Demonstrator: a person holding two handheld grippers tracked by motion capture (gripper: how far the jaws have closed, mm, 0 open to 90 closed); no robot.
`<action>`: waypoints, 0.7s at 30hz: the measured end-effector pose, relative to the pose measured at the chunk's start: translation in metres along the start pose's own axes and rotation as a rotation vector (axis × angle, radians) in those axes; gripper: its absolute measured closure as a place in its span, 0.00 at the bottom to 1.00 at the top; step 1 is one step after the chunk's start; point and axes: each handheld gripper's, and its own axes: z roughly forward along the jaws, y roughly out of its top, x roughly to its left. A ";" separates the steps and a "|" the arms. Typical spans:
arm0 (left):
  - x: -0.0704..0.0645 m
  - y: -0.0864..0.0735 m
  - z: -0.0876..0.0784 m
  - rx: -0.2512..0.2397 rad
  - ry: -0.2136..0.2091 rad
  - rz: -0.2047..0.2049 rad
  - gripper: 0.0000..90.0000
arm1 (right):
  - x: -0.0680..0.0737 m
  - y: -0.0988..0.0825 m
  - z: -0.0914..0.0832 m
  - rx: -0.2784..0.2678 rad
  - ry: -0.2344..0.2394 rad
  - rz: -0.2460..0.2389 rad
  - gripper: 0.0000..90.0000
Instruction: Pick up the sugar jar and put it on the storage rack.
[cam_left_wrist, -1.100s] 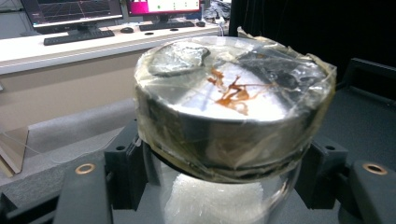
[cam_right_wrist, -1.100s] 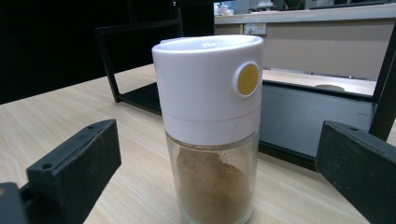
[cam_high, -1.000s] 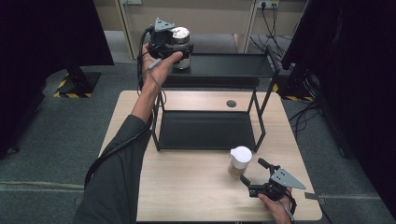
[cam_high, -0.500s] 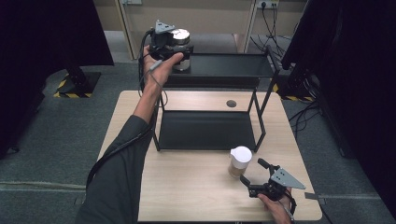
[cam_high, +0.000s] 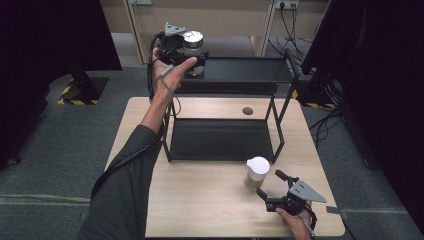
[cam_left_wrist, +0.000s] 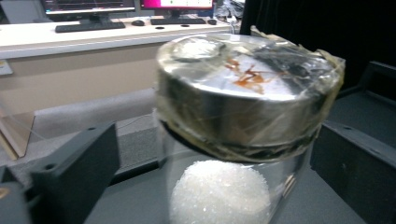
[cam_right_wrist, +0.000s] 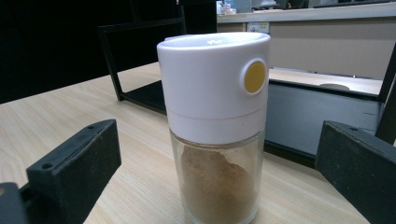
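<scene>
A glass jar with a taped metal lid and white granules stands on the left end of the black rack's top shelf. My left gripper is around it; its jaws have just been opening and now stand open, clear of the glass on both sides. Near the table's front right, a spice jar with a white cap and brown powder stands upright on the wood. My right gripper is open, with a jaw on either side of the jar and not touching it.
The two-tier black rack has a lower tray resting on the wooden table, with thin uprights at its corners. A round cable hole sits behind the tray. Cables trail on the floor at the right.
The left gripper's jaws look a little wider around the glass jar. Both hands and both jars stay where they were.
</scene>
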 end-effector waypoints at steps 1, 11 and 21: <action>0.000 0.000 -0.001 0.000 -0.003 -0.003 0.00 | 0.000 0.000 0.000 0.001 0.000 0.001 0.01; -0.001 -0.007 -0.015 -0.015 -0.038 0.017 0.00 | 0.000 0.000 0.000 0.001 -0.002 0.001 0.01; -0.006 -0.027 -0.035 -0.037 -0.075 0.017 0.00 | 0.000 0.000 0.000 0.000 -0.001 0.000 0.01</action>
